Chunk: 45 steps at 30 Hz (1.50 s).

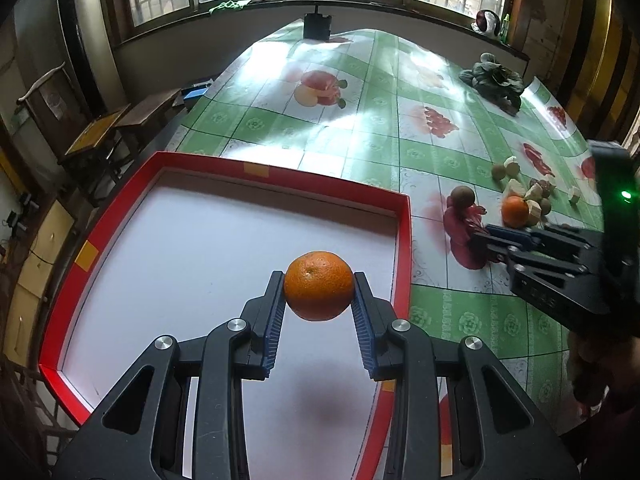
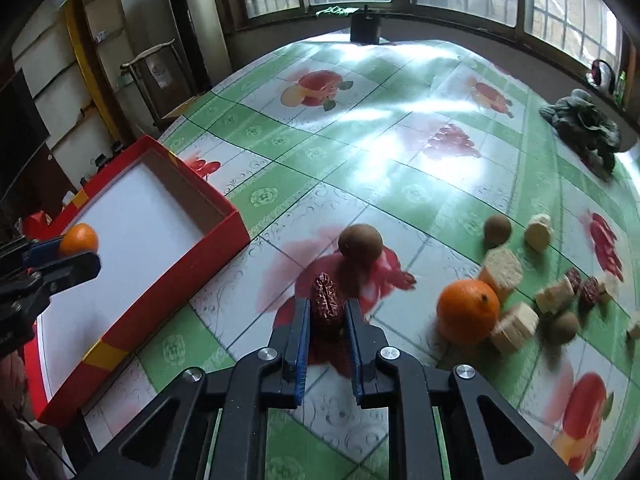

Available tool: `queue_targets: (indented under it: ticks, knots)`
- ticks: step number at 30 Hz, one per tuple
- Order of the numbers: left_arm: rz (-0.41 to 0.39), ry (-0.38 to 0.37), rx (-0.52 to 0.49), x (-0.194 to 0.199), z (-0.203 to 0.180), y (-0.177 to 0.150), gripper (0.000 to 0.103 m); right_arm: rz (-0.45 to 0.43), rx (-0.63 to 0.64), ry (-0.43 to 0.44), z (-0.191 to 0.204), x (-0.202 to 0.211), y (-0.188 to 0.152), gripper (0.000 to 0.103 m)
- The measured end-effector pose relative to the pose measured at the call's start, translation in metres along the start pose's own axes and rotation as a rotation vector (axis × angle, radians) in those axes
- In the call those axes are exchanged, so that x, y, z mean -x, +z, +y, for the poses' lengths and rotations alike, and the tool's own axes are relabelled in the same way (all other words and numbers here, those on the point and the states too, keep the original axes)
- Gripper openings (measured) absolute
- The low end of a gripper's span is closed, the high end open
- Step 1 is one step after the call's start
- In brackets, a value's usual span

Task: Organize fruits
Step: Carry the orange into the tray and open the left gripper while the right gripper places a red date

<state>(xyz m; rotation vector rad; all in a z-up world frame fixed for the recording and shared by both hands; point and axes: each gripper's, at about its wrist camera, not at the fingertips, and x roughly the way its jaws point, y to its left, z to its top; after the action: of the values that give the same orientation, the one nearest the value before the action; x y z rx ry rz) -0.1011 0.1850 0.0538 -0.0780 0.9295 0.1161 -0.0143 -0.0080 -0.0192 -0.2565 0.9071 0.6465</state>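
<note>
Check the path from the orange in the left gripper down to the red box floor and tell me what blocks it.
Nothing visible does. The round orange is clamped in the left gripper above the white floor of the red cardboard box, which is bare beneath it.

Right gripper closed on a wrinkled red date, pads pressing both sides; brown kiwi just beyond the tips, on the tablecloth; orange to the right, touching pale cut chunks; red box to the left; over it the left gripper grips a mandarin.
</note>
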Motion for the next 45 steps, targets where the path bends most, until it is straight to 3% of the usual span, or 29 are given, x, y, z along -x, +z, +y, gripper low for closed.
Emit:
queue_targets:
  ticks: [7, 14, 25, 45]
  knots:
    - [-0.02, 0.033, -0.012, 0.006, 0.0, 0.003, 0.032, -0.076, -0.045, 0.09, 0.017, 0.034, 0.001, 0.016]
    - [-0.042, 0.089, -0.022, 0.008, 0.009, 0.015, 0.032, -0.102, -0.013, 0.153, 0.055, 0.041, 0.014, 0.016]
    - [-0.014, 0.14, 0.027, -0.019, 0.039, 0.034, 0.032, -0.073, 0.008, 0.183, 0.088, 0.015, 0.039, 0.016]
    - [0.079, 0.142, 0.064, -0.058, 0.054, 0.036, 0.032, 0.033, 0.07, 0.158, 0.108, -0.038, 0.05, 0.016]
